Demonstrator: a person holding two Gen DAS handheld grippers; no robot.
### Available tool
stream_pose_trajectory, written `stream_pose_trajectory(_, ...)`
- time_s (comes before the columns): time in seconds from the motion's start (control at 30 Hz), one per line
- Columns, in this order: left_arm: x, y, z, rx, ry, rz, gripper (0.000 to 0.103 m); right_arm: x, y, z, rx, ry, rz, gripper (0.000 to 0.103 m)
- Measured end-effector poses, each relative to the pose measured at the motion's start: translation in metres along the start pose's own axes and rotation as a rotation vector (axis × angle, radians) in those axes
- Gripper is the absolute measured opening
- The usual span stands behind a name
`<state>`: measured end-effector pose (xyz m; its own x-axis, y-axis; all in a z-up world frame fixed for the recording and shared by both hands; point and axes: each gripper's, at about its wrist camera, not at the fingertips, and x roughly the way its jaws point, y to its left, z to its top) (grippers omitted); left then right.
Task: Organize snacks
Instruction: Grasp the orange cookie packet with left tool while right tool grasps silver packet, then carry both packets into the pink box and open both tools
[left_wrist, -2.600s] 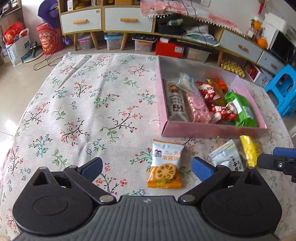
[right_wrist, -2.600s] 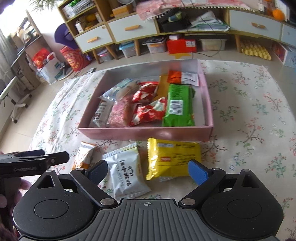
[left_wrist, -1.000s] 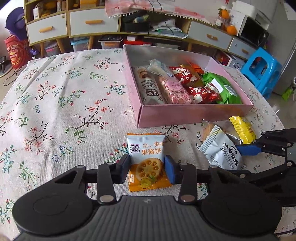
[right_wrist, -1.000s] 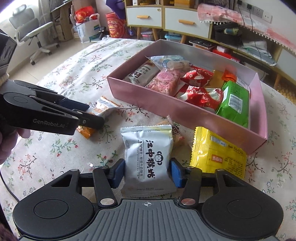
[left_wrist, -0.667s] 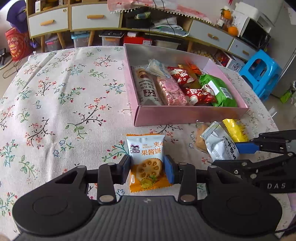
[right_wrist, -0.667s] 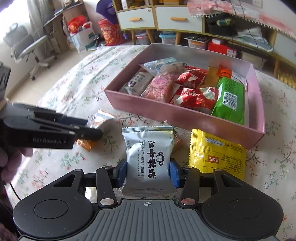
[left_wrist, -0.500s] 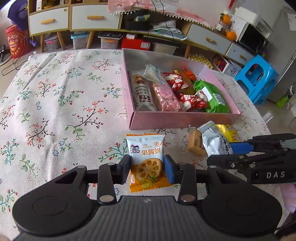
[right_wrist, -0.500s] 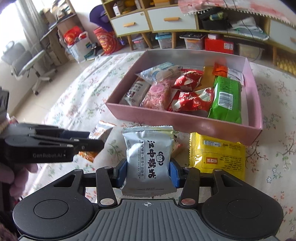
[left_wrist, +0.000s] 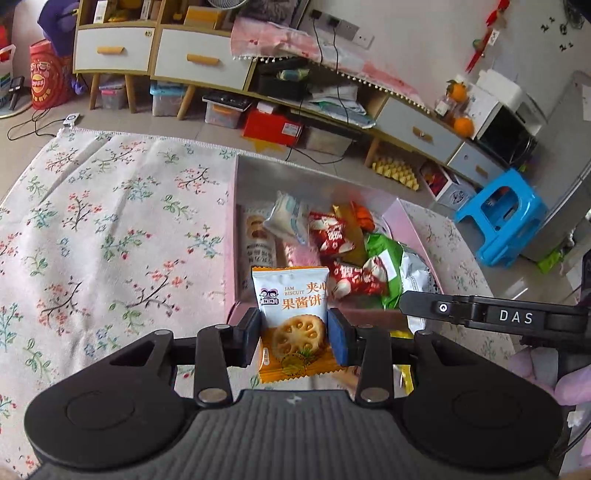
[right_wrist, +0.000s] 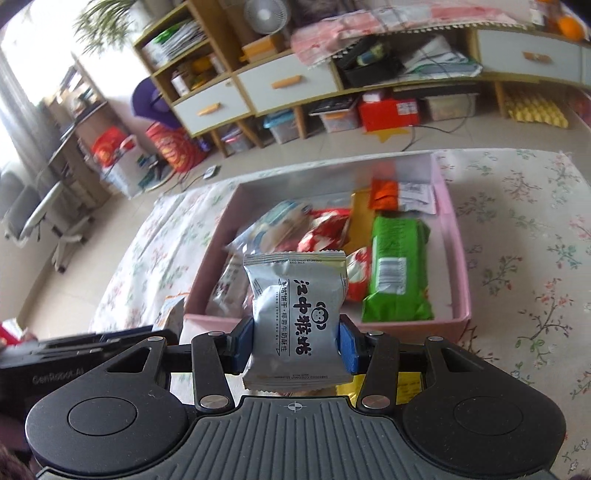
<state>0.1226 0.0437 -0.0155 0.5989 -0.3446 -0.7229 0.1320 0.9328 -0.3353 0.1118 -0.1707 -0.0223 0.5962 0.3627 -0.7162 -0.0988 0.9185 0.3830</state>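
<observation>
The left claw (left_wrist: 294, 339) is squeezed onto an orange jam biscuit packet (left_wrist: 291, 314). Its two pads press the packet's sides low down, so the top half sticks up free. Held that way, the packet can probably drop straight down when the pads let go.

The right claw (right_wrist: 295, 345) is squeezed the same way onto a silver snack packet (right_wrist: 297, 317) with black writing. The pads pinch the puffy middle, most likely because the sealed ends are thin and slippery.

Both packets are up in the air, off the flowery worktop (left_wrist: 110, 236). In each wrist view the pink box (right_wrist: 460, 258) sits at about twelve o'clock from the claw, just past the packet. That looks like why they are held high: they need to clear the box's front wall.

Inside the box, other snacks are already lying down. In the right wrist view, a green packet (right_wrist: 399, 269) is at one o'clock from the silver one, and red packets (right_wrist: 325, 229) are at twelve. A clear bag (right_wrist: 273, 221) is at eleven o'clock. The far end of the box looks bare, so there is room.

A yellow packet (right_wrist: 406, 386) peeks out under the right claw at about four o'clock, on the worktop. It has not been put in the box yet.

In the left wrist view, the right claw's black arm pokes in at three o'clock. The two claws are near each other, so they could bump.
</observation>
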Motion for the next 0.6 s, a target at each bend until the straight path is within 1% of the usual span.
stream_pose_trajectory(0.2, 0.022, -0.006, 0.010, -0.020, -0.027, 0.006, 0.036, 0.014, -0.014, 0.011, 0.092, -0.005, -0.021, 0.046)
stream_pose_trajectory(0.27, 0.027, -0.009, 0.013, -0.010, -0.040, 0.004, 0.036, 0.019, -0.018, 0.015, 0.111, -0.013, -0.025, 0.046)
stream_pose_trajectory(0.33, 0.032, -0.012, 0.016, -0.001, -0.048, 0.022, 0.036, 0.023, -0.022, 0.019, 0.135, -0.018, -0.021, 0.046)
stream_pose_trajectory(0.43, 0.042, -0.012, 0.018, -0.002, -0.030, 0.069, 0.036, 0.029, -0.028, 0.021, 0.171, -0.019, -0.008, 0.046)
stream_pose_trajectory(0.5, 0.046, -0.012, 0.020, 0.006, -0.032, 0.096, 0.036, 0.032, -0.031, 0.021, 0.192, -0.014, 0.004, 0.046)
stream_pose_trajectory(0.6, 0.053, -0.011, 0.024, -0.011, -0.029, 0.114, 0.036, 0.036, -0.034, 0.023, 0.204, -0.016, 0.021, 0.046)
